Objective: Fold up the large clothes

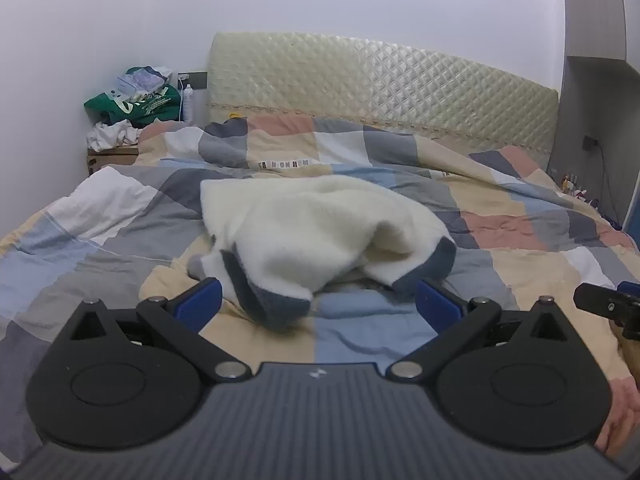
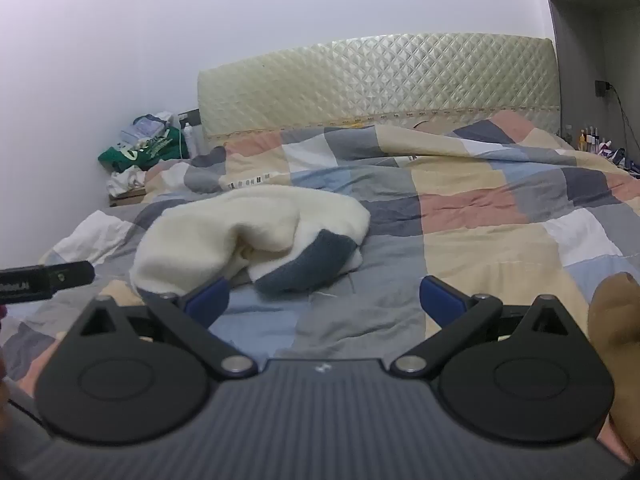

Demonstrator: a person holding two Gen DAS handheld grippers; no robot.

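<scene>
A cream fleece garment with dark blue-grey cuffs lies crumpled on the checked quilt of a bed. It also shows in the right wrist view, left of centre. My left gripper is open and empty, its blue fingertips either side of the garment's near cuff, just short of it. My right gripper is open and empty, hovering over the quilt to the right of the garment. The left gripper's edge shows at the left of the right wrist view.
A quilted cream headboard stands at the back. A bedside table at the back left holds a heap of green and white clothes. Small bottles stand at the far right. A brown sock-like shape sits at the right edge.
</scene>
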